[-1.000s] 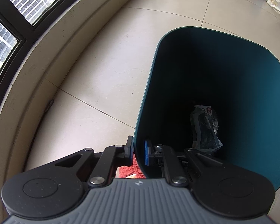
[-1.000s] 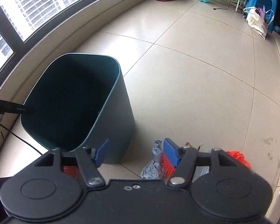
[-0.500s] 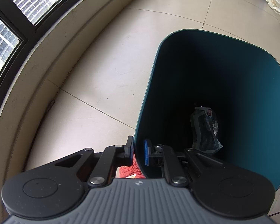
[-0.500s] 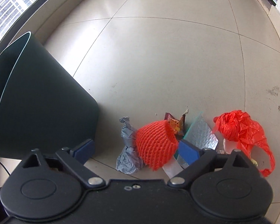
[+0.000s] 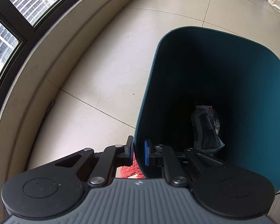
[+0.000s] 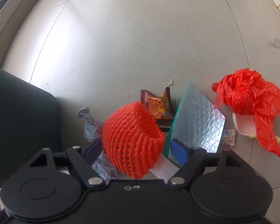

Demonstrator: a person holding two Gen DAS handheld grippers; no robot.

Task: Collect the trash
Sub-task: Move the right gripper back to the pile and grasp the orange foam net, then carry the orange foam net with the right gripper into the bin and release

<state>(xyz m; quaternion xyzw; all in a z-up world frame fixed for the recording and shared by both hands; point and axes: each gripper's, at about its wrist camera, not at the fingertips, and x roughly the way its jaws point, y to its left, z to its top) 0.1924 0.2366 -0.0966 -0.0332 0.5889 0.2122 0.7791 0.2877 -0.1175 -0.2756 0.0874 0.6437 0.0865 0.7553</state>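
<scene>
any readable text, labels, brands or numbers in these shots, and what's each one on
No text can be read in either view.
Wrapper inside the teal bin: a red and white label patch, too small to read.
Snack packet on the floor: printed pattern, lettering too blurred.
White paper scrap: a barcode, digits too small.
Left gripper body: a small emblem, no words.

The left gripper clamps the near wall of the teal bin, one pad on either side, while a crumpled wrapper lies at its bottom on the tiled floor.
</scene>
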